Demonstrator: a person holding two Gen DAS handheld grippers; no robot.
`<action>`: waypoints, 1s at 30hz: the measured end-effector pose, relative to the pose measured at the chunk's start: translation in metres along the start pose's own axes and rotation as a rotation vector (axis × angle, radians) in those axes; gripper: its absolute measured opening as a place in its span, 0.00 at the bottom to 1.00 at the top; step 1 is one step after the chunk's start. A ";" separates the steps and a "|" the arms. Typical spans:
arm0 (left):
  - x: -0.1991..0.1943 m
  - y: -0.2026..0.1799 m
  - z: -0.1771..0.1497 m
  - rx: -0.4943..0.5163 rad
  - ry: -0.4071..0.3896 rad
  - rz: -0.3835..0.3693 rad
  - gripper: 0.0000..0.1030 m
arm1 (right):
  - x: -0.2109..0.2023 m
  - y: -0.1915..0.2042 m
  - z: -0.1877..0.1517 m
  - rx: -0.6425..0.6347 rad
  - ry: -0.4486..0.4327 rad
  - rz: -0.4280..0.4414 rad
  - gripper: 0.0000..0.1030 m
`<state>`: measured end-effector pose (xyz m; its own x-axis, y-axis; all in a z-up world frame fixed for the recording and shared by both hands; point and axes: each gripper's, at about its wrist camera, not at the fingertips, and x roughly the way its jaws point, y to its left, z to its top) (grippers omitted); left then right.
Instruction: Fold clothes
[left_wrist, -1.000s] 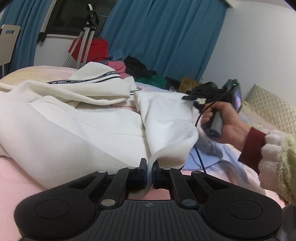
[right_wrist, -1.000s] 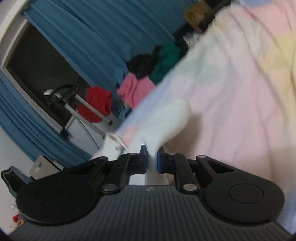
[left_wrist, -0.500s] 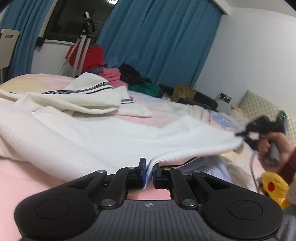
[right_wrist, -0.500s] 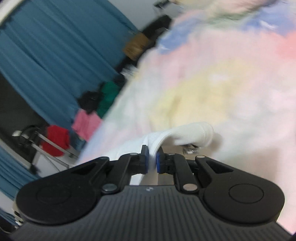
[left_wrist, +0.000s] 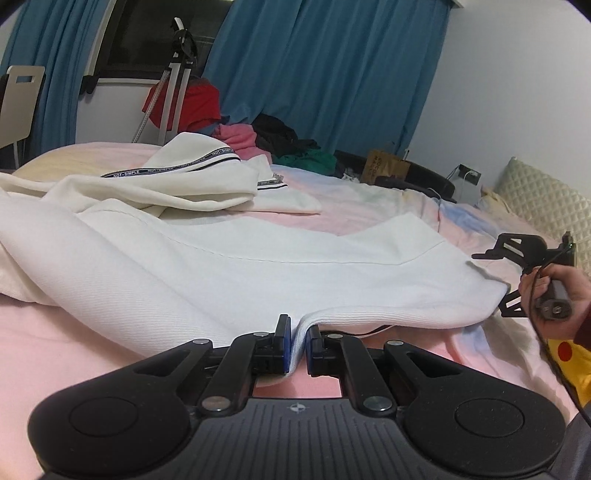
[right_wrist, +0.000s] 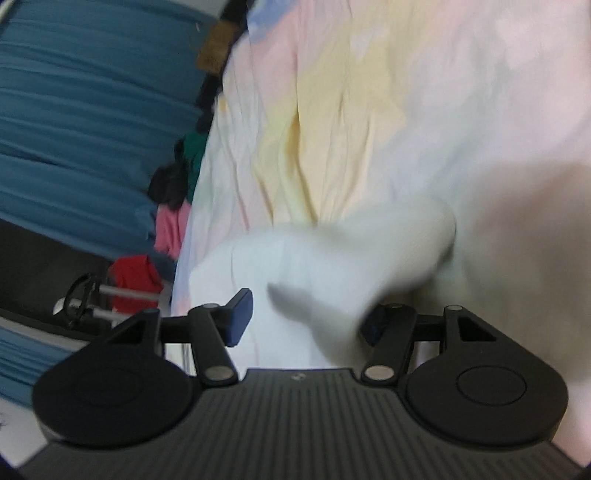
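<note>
Bottom centre, left view: left gripper (left_wrist: 298, 345) clamped on white garment (left_wrist: 229, 266) hem, spread across bed (left_wrist: 55, 354) | right gripper (right_wrist: 306, 319) jaws wide, cloth loose between | advise: flatten hem before folding.

Black ribbed tool (left_wrist: 297, 349), blue pads (left_wrist: 283, 345), silver screws.

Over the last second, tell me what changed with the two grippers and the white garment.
The right gripper swung out to the right, pulling the white garment flat across the bed, then opened and let go of the hem. The left gripper stayed shut on the hem's near edge.
</note>
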<state>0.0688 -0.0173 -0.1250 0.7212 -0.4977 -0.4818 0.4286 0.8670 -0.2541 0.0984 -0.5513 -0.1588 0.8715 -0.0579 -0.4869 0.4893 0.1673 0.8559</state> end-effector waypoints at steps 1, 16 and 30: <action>0.000 0.001 0.000 -0.004 0.000 -0.004 0.08 | 0.002 -0.002 0.003 0.009 -0.013 0.009 0.53; 0.012 0.008 -0.003 -0.066 0.031 -0.038 0.09 | -0.014 0.015 0.022 -0.159 -0.259 0.036 0.14; -0.043 0.096 -0.004 -0.691 0.075 0.001 0.76 | 0.013 -0.017 0.039 -0.052 -0.167 -0.156 0.11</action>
<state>0.0767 0.0874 -0.1321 0.6709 -0.5155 -0.5331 -0.0346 0.6963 -0.7169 0.1026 -0.5934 -0.1724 0.7807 -0.2486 -0.5734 0.6200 0.1936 0.7603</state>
